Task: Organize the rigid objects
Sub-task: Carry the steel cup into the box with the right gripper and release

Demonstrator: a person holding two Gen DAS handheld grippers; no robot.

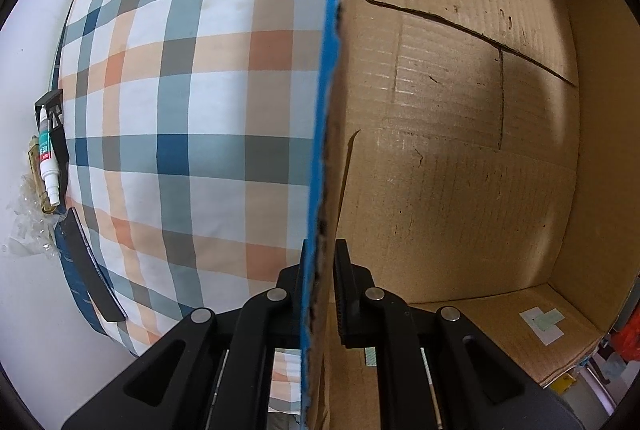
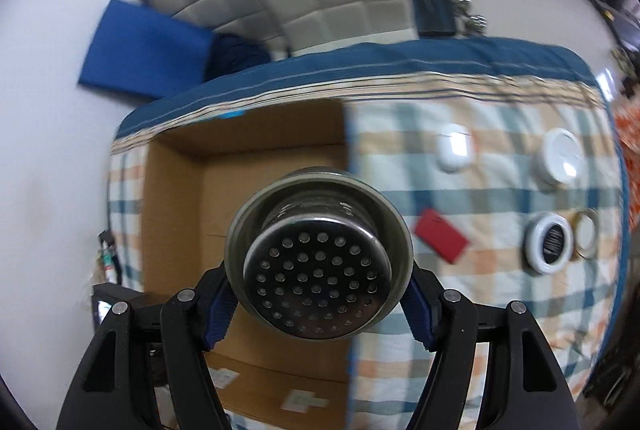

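black fingers (image 2: 218, 314), blue ribbed pads

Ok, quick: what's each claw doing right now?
Left claw: shut on the cardboard box wall.
Right claw: shut on the perforated metal strainer, held above the box.

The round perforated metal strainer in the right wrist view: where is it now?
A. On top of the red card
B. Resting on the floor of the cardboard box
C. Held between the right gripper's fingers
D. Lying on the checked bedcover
C: the round perforated metal strainer sits clamped between the blue-padded fingers of the right gripper, raised in front of the open brown cardboard box.
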